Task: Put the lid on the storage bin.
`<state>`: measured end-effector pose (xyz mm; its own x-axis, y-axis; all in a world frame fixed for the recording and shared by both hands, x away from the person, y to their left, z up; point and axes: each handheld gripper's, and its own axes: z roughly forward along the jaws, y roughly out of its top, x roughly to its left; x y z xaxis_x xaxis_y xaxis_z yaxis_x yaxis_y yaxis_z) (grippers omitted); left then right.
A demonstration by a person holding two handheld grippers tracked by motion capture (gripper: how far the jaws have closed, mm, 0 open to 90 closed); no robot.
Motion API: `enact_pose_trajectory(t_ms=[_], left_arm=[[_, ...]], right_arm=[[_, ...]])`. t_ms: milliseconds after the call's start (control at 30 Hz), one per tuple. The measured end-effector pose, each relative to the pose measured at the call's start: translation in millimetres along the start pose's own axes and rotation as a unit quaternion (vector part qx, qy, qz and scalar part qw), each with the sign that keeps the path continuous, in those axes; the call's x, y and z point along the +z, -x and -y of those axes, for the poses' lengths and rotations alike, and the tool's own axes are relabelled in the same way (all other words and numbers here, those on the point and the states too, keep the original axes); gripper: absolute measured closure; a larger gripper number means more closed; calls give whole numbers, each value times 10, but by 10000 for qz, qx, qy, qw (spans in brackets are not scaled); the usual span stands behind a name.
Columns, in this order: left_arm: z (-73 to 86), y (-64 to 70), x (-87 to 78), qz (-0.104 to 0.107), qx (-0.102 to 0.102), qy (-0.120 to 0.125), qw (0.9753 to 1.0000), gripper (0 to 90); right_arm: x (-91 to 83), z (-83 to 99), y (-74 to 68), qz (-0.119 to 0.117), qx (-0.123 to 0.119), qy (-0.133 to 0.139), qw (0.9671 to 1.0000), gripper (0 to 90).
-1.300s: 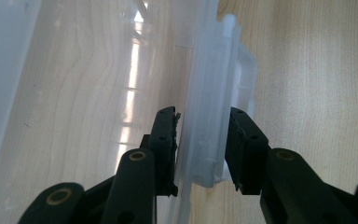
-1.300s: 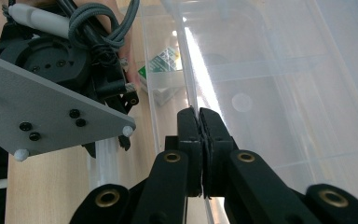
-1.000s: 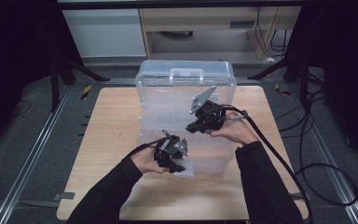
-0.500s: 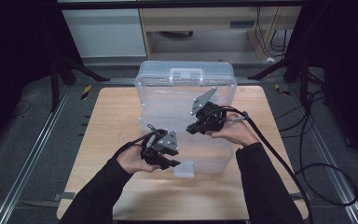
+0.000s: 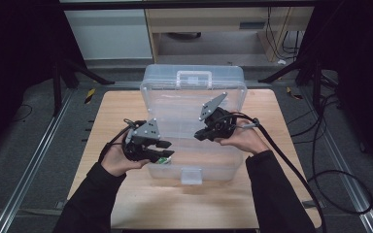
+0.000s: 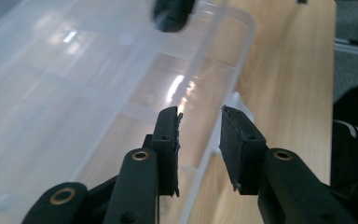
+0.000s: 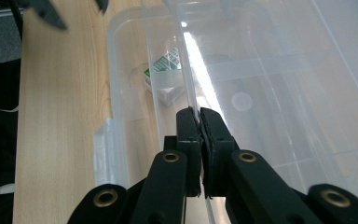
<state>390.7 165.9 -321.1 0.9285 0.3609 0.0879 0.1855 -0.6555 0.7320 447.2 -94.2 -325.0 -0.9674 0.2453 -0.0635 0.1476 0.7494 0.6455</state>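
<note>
A clear plastic box (image 5: 223,160) stands mid-table with its lid (image 5: 184,104) lifted at the front. My right gripper (image 5: 199,136) is shut on the lid's front edge (image 7: 189,88), which runs up between its jaws (image 7: 198,116). Below the lid, a small green-and-white packet (image 7: 165,70) lies in the box's front left corner (image 5: 164,159). My left gripper (image 5: 167,149) hovers open just above that corner. In the left gripper view the box's front rim (image 6: 214,135) passes between the spread jaws (image 6: 199,126), which hold nothing.
The box has a front latch (image 5: 191,175) and a carry handle (image 5: 193,77) at the far side. The wooden table (image 5: 111,116) shows bare wood left and right of the box. Cables (image 5: 320,174) trail off to the right.
My left gripper has drawn back to the left, from over the box's front to its front left corner. The right gripper and the lid have hardly moved.
</note>
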Motion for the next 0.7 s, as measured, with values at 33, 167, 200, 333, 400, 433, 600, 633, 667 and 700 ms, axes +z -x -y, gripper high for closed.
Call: enact_pose_trajectory(t_ms=[33, 167, 200, 333, 400, 433, 600, 633, 667, 700], left_arm=[[7, -38, -21, -112, -118, 57, 9999, 691], [45, -205, -95, -289, -548, 336, 9975, 724], [53, -243, -111, -347, -626, 377, 9967, 731], [75, -384, -154, -560, -851, 576, 9931, 765], [96, -455, -180, -724, -1038, 629, 9900, 780], [102, -478, -182, -766, -1077, 653, 9891, 786], [128, -600, -176, -972, -1360, 791, 9828, 822], [132, -617, -176, -983, -1399, 821, 9818, 825], [136, -638, -181, -1049, -1416, 846, 9807, 833], [138, -657, -185, -1072, -1468, 865, 9795, 840]], right_arm=[[1, 3, -2, 6, 5, 17, 10000, 877], [3, 7, -9, 12, 14, 18, 10000, 875], [2, 7, -10, 16, 8, 16, 10000, 875], [5, 13, -24, 29, 29, 10, 10000, 875], [6, 16, -26, 37, -2, 17, 10000, 874], [8, 17, -33, 54, 4, 25, 10000, 873], [8, 19, -58, 137, 25, 35, 9999, 868], [7, 21, -56, 136, -13, 29, 9999, 868], [6, 22, -59, 146, -1, 24, 9999, 867], [6, 23, -60, 149, -5, 23, 9999, 867]])
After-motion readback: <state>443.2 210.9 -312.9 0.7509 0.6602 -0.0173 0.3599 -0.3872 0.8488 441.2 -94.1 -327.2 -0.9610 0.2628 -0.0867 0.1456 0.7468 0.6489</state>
